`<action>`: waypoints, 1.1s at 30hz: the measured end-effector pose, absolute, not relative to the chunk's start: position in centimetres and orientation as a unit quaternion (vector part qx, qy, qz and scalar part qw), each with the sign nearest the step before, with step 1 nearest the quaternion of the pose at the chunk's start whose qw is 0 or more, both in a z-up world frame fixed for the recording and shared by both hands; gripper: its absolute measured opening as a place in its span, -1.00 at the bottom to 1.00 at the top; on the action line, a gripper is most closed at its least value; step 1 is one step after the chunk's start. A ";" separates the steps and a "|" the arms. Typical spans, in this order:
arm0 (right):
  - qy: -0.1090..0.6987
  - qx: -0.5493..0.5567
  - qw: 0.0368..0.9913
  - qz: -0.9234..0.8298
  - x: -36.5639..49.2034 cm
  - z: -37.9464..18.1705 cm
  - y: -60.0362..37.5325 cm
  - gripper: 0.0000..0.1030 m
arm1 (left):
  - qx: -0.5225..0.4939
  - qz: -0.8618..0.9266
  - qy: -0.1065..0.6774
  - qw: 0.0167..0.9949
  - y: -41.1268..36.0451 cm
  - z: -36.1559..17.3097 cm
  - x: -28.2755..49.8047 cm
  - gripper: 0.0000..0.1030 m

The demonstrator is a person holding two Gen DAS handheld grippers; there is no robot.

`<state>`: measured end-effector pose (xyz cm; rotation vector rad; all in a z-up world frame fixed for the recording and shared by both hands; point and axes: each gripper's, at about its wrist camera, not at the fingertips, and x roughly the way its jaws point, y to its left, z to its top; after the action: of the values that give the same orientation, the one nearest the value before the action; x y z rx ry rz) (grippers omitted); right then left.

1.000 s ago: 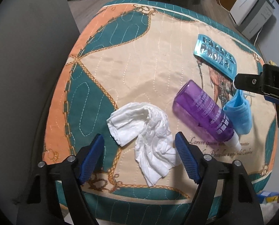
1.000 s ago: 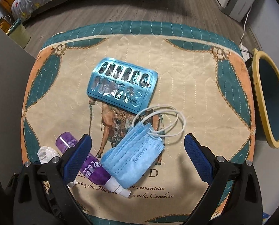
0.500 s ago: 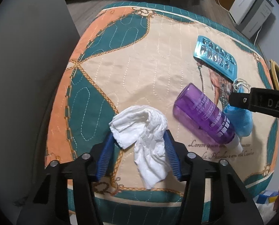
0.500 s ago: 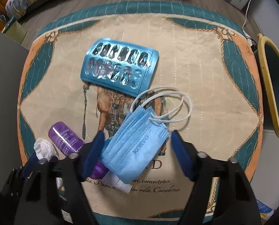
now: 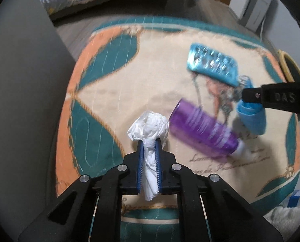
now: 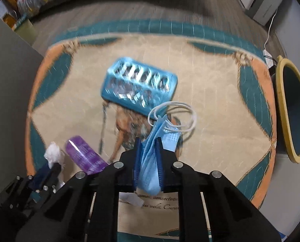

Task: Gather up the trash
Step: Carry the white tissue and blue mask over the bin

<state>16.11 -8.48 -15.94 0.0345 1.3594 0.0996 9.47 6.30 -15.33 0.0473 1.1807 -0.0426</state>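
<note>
My left gripper [image 5: 149, 141] is shut on a crumpled white tissue [image 5: 150, 126], which bulges out above the blue pads and hangs down between them. My right gripper [image 6: 148, 141] is shut on a blue face mask [image 6: 150, 161]; its white ear loops [image 6: 175, 109] dangle over the cloth. In the left wrist view the right gripper's black finger [image 5: 278, 97] pinches the mask [image 5: 252, 119]. A purple spray bottle [image 5: 202, 133] and a teal blister pack [image 6: 138, 88] lie on the patterned cloth [image 6: 210, 92]. The tissue [image 6: 53, 154] shows at the lower left of the right wrist view.
A yellow-rimmed bin [image 6: 293, 109] stands beside the cloth's right edge. A grey panel [image 5: 23, 100] rises along the left. Wooden floor [image 6: 150, 6] and white cabinets [image 6: 264, 0] lie beyond the far edge.
Both grippers closed from wide open: the left onto the tissue, the right onto the face mask. The tissue and mask are bunched up and lifted slightly off the cloth.
</note>
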 end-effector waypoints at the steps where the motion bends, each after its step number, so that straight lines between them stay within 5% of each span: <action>1: 0.620 0.026 0.782 0.053 16.2 -15.3 -8.7 -0.73 | 0.018 -0.023 0.548 0.836 6.4 -14.8 9.5 -0.77; 12: 0.505 0.023 0.861 0.050 15.9 -6.0 -12.8 -0.73 | 0.026 -0.072 0.437 0.896 4.2 -7.6 8.8 -0.77; 33: 0.441 -0.003 0.898 -0.005 14.7 -3.9 -22.7 -0.73 | 0.061 -0.137 0.427 0.892 -4.0 -8.1 8.8 -0.77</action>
<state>14.74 -22.67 -3.87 -0.0055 0.9129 -0.0106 8.76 -3.98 -8.12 0.1265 0.8870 -0.2840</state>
